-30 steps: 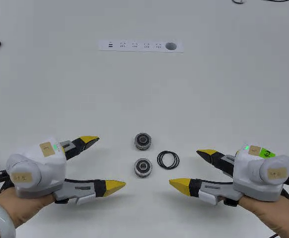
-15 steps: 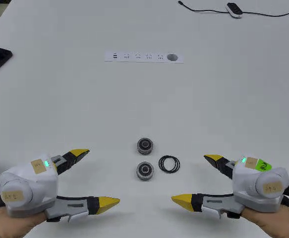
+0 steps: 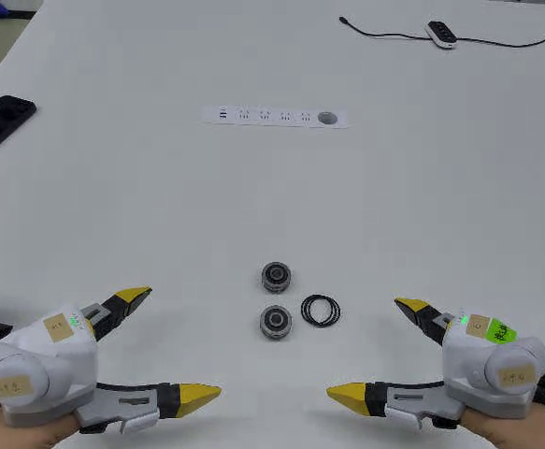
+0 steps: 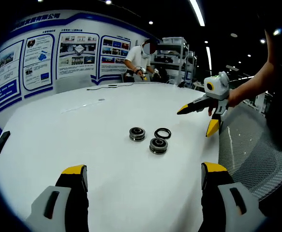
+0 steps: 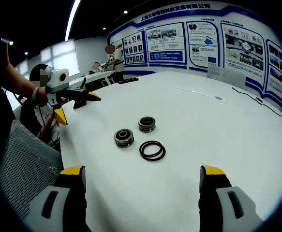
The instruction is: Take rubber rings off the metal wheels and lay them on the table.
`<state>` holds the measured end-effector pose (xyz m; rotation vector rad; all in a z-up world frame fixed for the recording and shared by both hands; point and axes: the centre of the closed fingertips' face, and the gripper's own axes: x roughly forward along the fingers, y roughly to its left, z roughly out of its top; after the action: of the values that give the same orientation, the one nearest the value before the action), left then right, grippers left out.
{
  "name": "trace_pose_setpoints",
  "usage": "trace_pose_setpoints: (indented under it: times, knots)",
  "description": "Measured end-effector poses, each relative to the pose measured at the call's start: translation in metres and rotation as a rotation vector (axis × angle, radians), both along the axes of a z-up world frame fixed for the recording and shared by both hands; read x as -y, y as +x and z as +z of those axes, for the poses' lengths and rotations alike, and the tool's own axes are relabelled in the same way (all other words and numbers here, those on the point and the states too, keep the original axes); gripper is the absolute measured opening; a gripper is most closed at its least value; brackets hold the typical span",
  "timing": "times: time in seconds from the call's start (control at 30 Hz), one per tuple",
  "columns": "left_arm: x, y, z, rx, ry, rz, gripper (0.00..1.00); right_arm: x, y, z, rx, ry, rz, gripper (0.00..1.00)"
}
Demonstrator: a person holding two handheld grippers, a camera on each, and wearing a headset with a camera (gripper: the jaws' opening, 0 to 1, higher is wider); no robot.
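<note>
Two metal wheels lie on the white table, the far wheel (image 3: 276, 276) and the near wheel (image 3: 275, 321). Right of them lie loose black rubber rings (image 3: 320, 311), overlapping flat on the surface. My left gripper (image 3: 164, 345) hovers open at the near left, well clear of the wheels. At the near right my right gripper (image 3: 377, 353) is open too, nothing between its yellow tips. In the left gripper view the wheels (image 4: 137, 134) (image 4: 158, 145) and rings (image 4: 162, 133) lie ahead. In the right gripper view the wheels (image 5: 147, 123) (image 5: 124, 137) stand behind the rings (image 5: 152, 150).
A white power strip (image 3: 274, 116) lies flat mid-table. A black phone (image 3: 1, 123) rests at the far left edge. A cable with a small remote (image 3: 441, 35) runs along the far right. A person stands behind the table in the left gripper view (image 4: 141, 56).
Both grippers have drawn back toward me and a little outward, away from the wheels. The head camera has tilted up, showing more of the far table. Wheels and rings stay put.
</note>
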<state>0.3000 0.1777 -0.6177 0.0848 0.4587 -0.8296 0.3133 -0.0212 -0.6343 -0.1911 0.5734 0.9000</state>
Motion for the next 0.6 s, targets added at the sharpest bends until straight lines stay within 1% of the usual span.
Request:
trace_pose_setpoints:
  times: [0.13,0.2,0.33,0.57,0.6]
  knots:
    - [0.003,0.000,0.006,0.012,-0.003,0.003,1.00,0.000,0.002,0.003,0.013,0.005,-0.005,0.99]
    - [0.002,0.000,0.007,0.010,-0.011,0.003,1.00,0.000,0.003,0.005,0.013,0.009,-0.009,0.99]
    - [0.003,0.000,0.010,0.014,-0.011,0.004,1.00,0.001,0.004,0.006,0.017,0.006,-0.011,0.99]
    - [0.005,-0.003,0.012,0.013,-0.012,0.007,1.00,0.003,0.004,0.004,0.007,0.009,-0.017,0.99]
    - [0.006,-0.003,0.012,0.010,-0.009,0.005,1.00,0.004,0.003,0.003,-0.001,0.010,-0.021,0.99]
